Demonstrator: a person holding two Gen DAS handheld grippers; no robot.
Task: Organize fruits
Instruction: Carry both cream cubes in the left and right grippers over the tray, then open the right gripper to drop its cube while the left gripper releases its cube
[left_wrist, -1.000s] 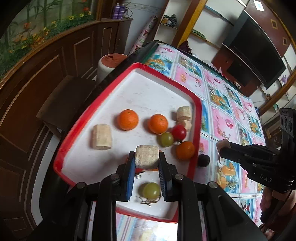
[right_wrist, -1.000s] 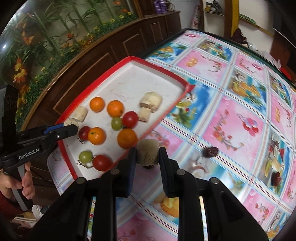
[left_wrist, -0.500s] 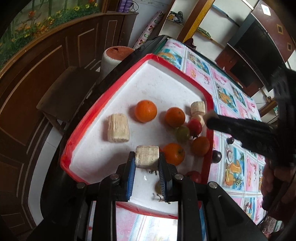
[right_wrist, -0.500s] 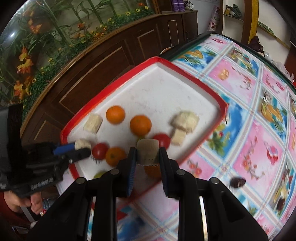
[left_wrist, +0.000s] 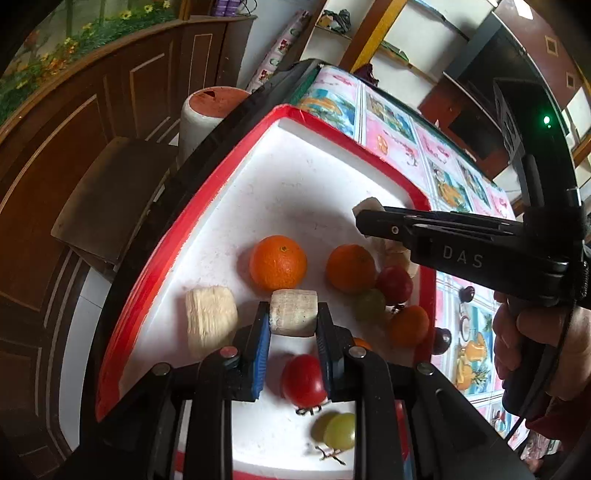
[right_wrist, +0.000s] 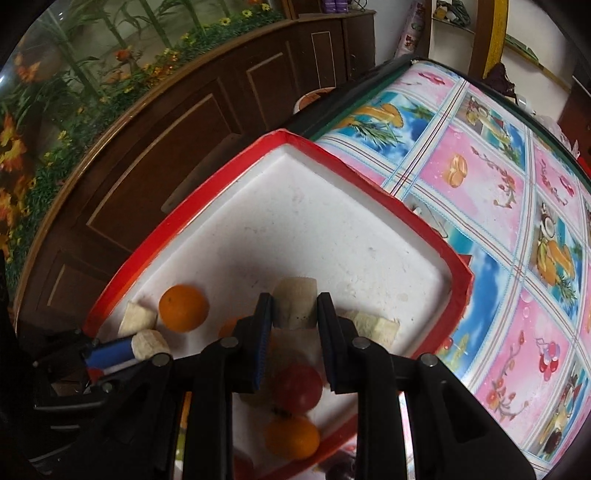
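Left wrist view: your left gripper (left_wrist: 293, 323) clamps a fibrous, pale cylindrical chunk (left_wrist: 293, 317) above the red-rimmed white tray (left_wrist: 207, 199), beside a glossy round orange (left_wrist: 277, 263).

Right wrist view: your right gripper (right_wrist: 294, 314) pinches a pale, rough-cut piece (right_wrist: 295, 308) over the tray's (right_wrist: 332, 236) matte floor.

Left gripper (left_wrist: 292, 325) sits low in its frame, fingers clamped on a pale chunk (left_wrist: 293, 312). Right gripper (right_wrist: 294, 314) pinches another pale piece (right_wrist: 295, 303), its body crossing the right of the left view, hand (left_wrist: 535, 343) wrapping the handle.
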